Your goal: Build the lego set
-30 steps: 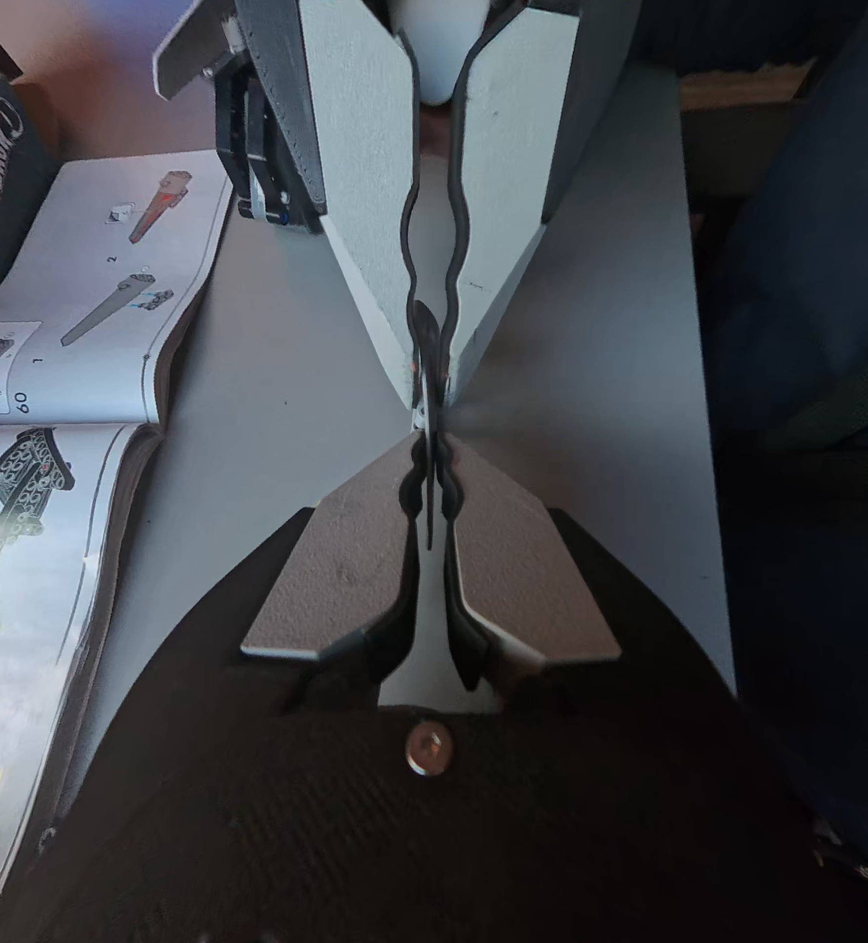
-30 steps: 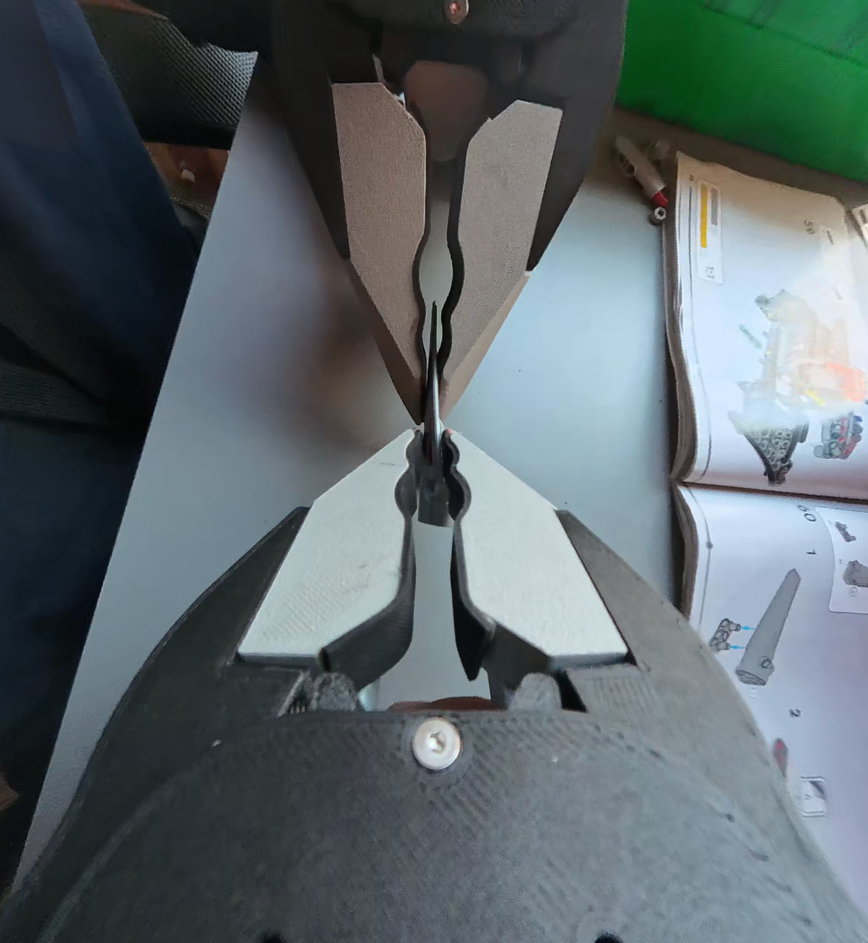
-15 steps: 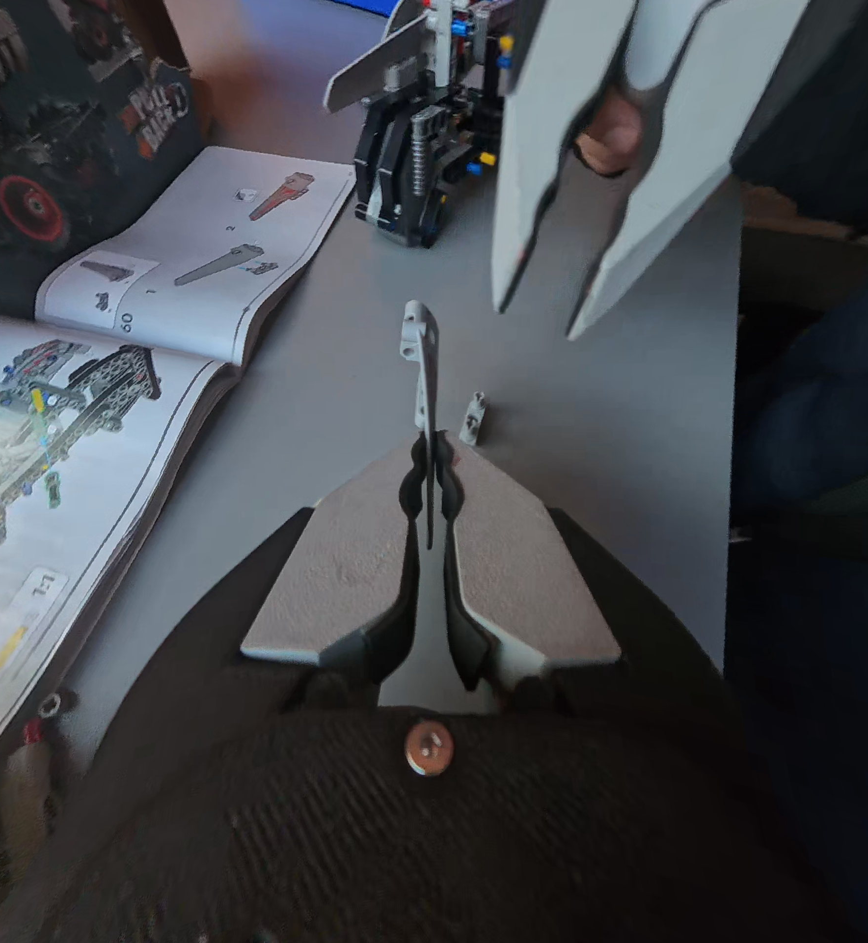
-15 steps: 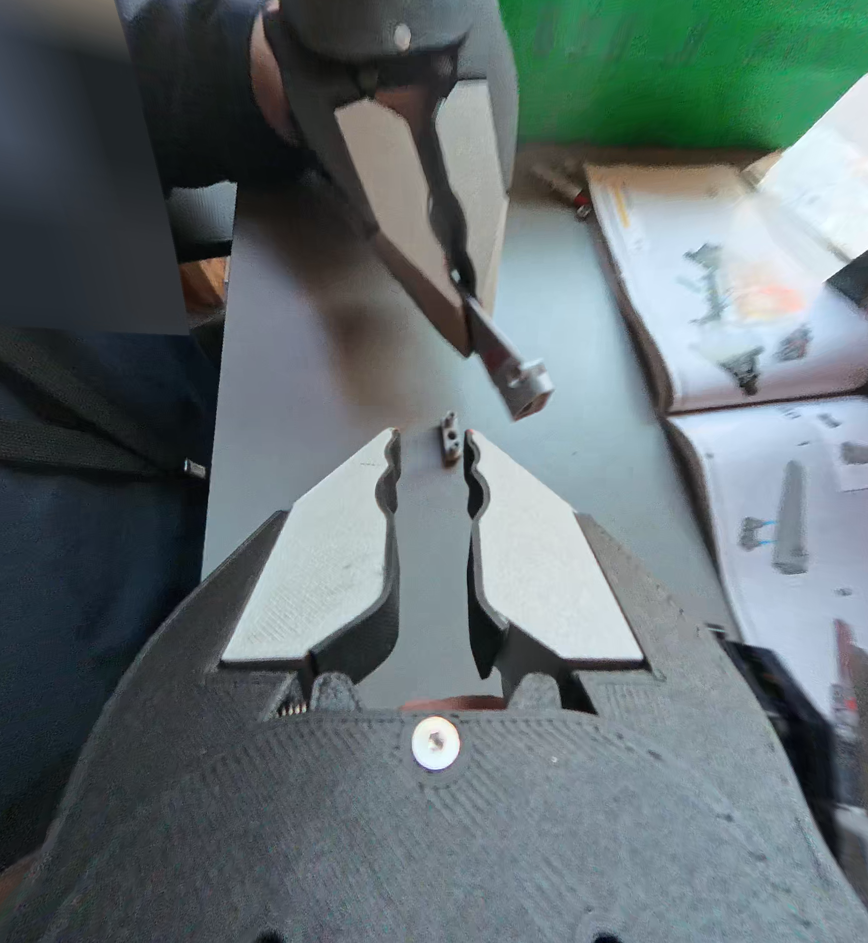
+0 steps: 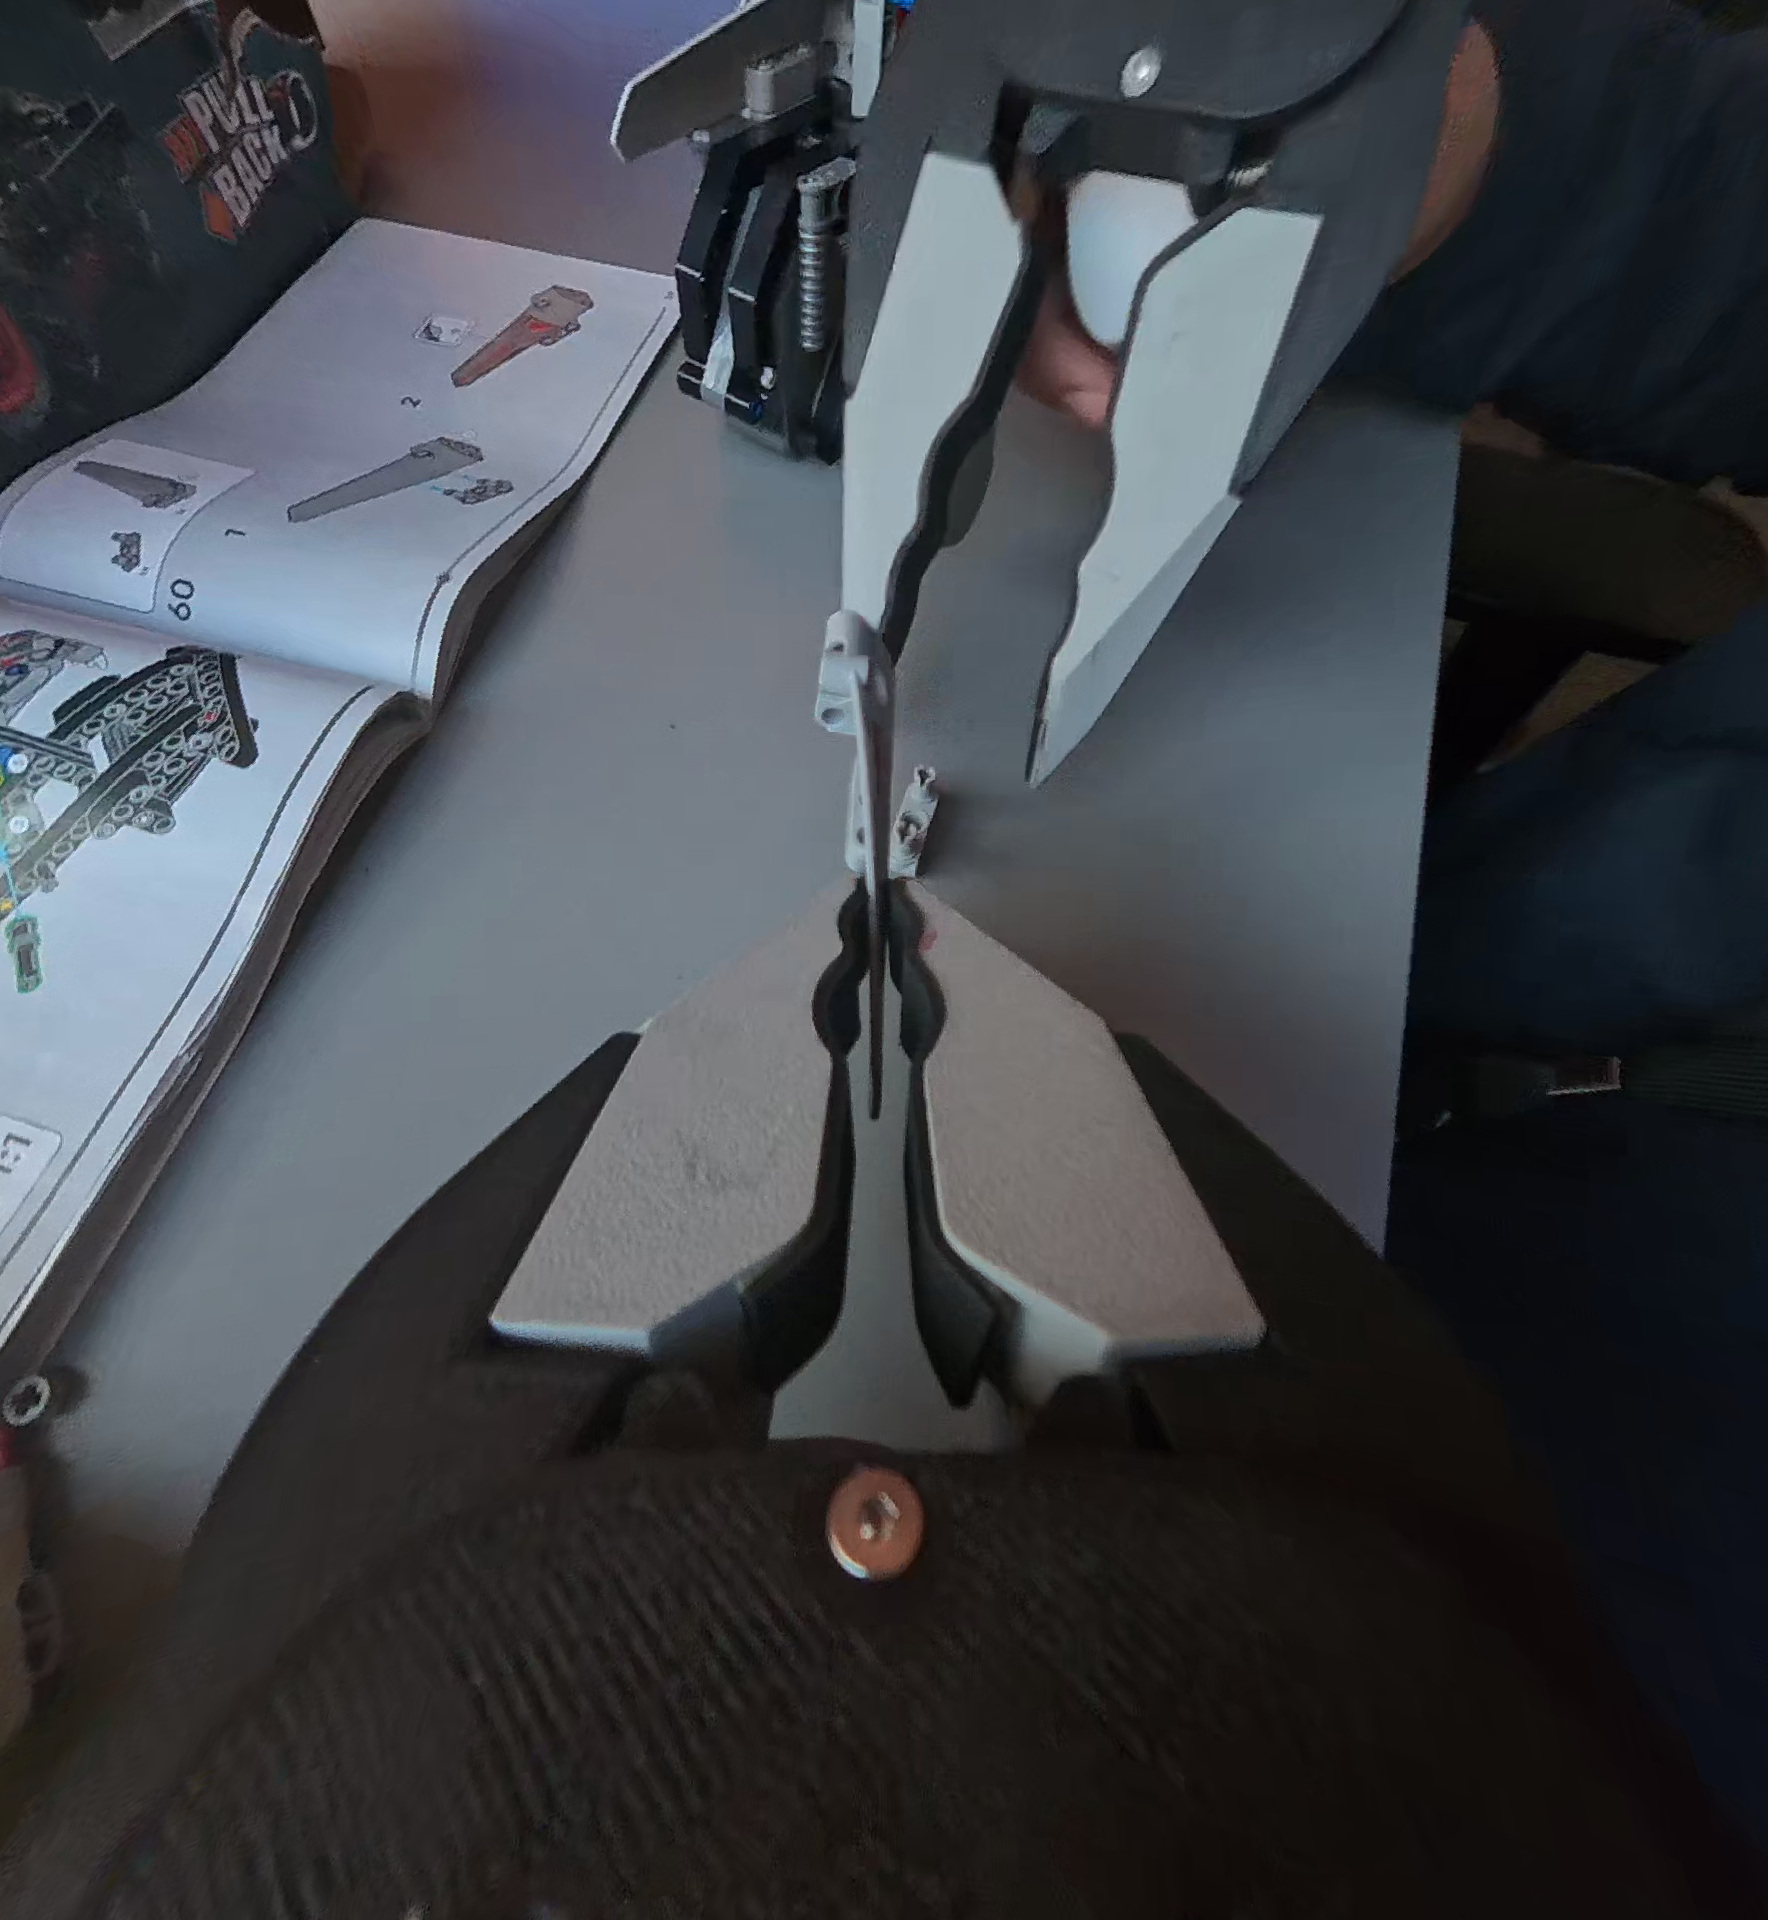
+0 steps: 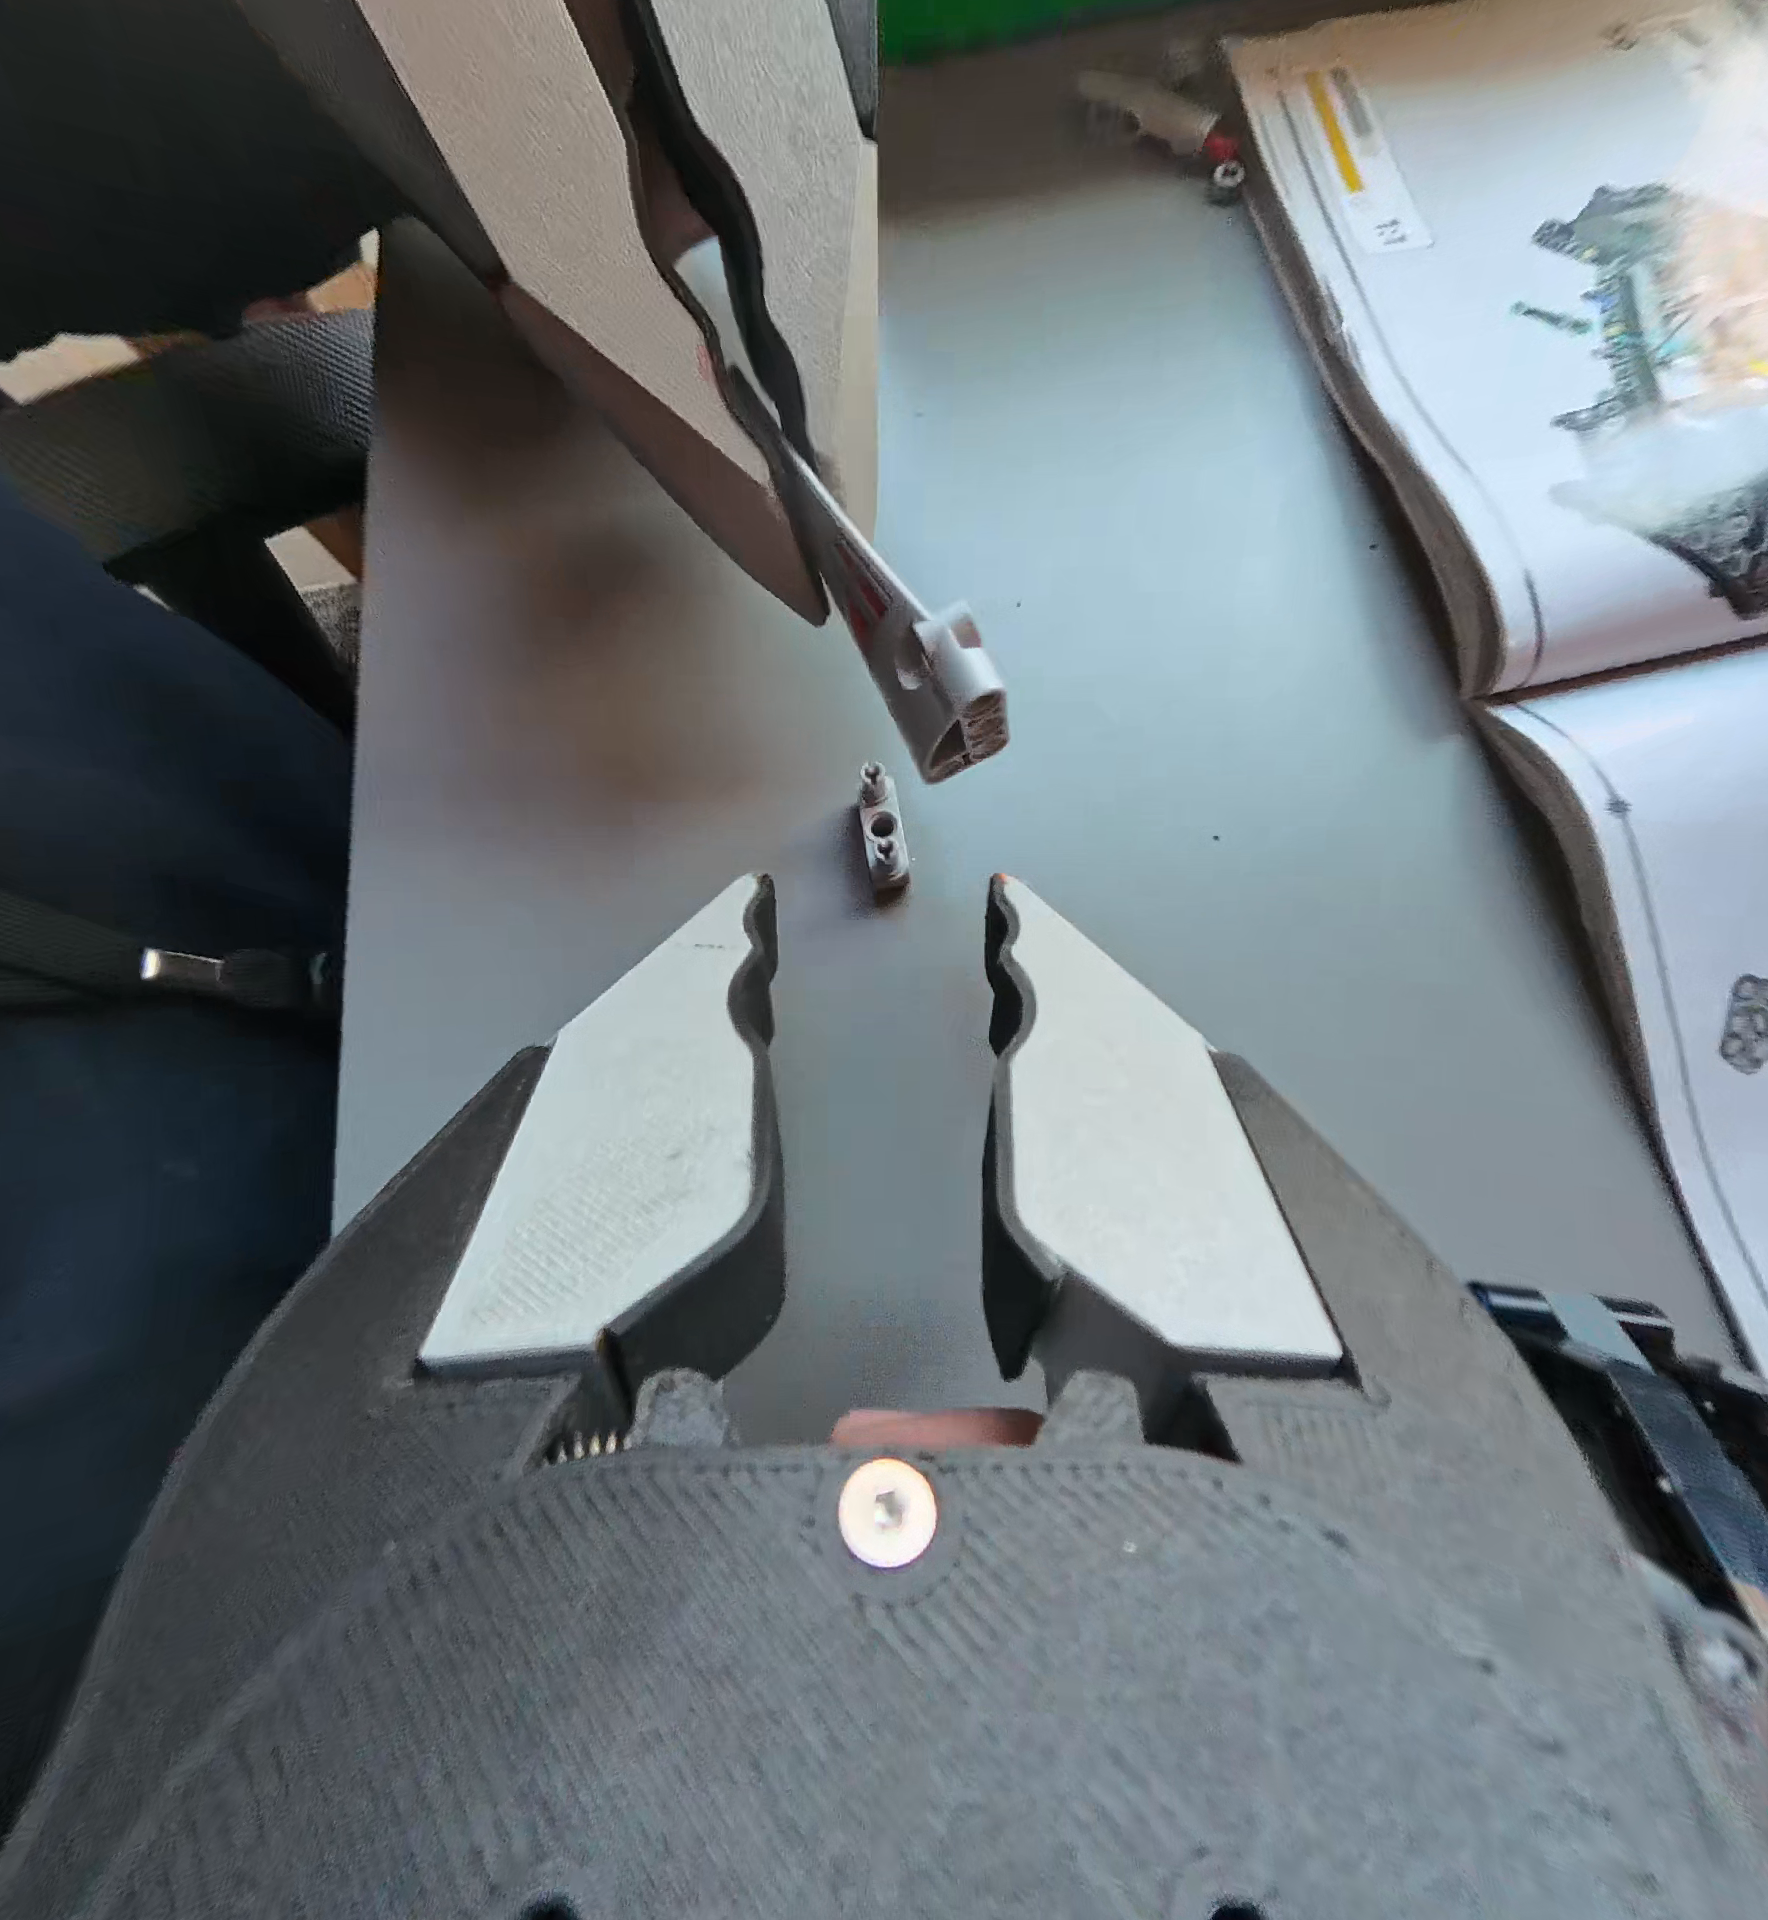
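Note:
My left gripper (image 5: 872,906) is shut on a long thin grey Lego panel (image 5: 852,698), held edge-on above the grey table (image 5: 589,831). A small grey pin connector (image 5: 911,816) lies on the table just beyond its tips. My right gripper (image 5: 963,707) hangs open and empty over that spot. In the right wrist view my right gripper (image 6: 880,885) is open, with the connector (image 6: 882,840) on the table just ahead of its tips. The left gripper (image 6: 826,566) holds the panel (image 6: 937,675) tilted above the connector, not touching it.
An open instruction booklet (image 5: 319,499) lies along one side of the table; it also shows in the right wrist view (image 6: 1586,416). The partly built black Lego model (image 5: 766,270) stands behind the right gripper. Loose parts (image 6: 1181,120) lie at the booklet's end. The table edge (image 6: 360,831) is close. One gripper's finger ends stand about 5 centimeters off the other's.
The two grippers were tip to tip on the panel. The right gripper let go and pulled back, now wider open. The small connector now lies on the table.

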`<action>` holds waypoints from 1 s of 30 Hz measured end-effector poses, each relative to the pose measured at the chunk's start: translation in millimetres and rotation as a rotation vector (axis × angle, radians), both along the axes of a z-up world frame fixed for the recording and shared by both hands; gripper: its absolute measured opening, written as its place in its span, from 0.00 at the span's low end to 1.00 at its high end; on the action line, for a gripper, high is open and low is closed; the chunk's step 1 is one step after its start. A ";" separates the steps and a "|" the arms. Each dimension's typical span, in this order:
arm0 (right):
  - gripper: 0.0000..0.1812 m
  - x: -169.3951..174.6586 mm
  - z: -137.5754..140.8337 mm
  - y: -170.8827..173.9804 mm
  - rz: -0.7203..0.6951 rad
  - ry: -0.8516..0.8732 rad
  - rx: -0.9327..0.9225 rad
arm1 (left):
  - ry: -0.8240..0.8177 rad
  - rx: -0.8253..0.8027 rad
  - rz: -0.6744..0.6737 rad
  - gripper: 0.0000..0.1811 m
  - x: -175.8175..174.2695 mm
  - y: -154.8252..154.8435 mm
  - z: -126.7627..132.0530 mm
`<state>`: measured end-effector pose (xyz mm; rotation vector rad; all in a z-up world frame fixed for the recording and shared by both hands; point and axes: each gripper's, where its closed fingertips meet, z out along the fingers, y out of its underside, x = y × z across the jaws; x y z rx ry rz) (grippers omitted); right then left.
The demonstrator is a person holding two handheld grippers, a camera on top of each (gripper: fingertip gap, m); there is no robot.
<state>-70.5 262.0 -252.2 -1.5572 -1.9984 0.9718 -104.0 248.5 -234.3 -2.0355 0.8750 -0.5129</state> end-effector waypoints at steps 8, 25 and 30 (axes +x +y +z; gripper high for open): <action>0.19 -0.9 -10.8 -15.7 0.051 -0.040 0.002 | 0.046 0.010 -0.107 0.00 -1.7 -5.0 6.4; 0.19 20.8 64.5 -35.6 0.256 0.261 0.218 | -0.053 0.082 -0.711 0.00 38.3 -46.8 36.0; 0.22 29.9 75.0 -65.5 0.523 0.273 0.409 | -0.252 -0.039 -1.012 0.00 53.4 -81.1 54.3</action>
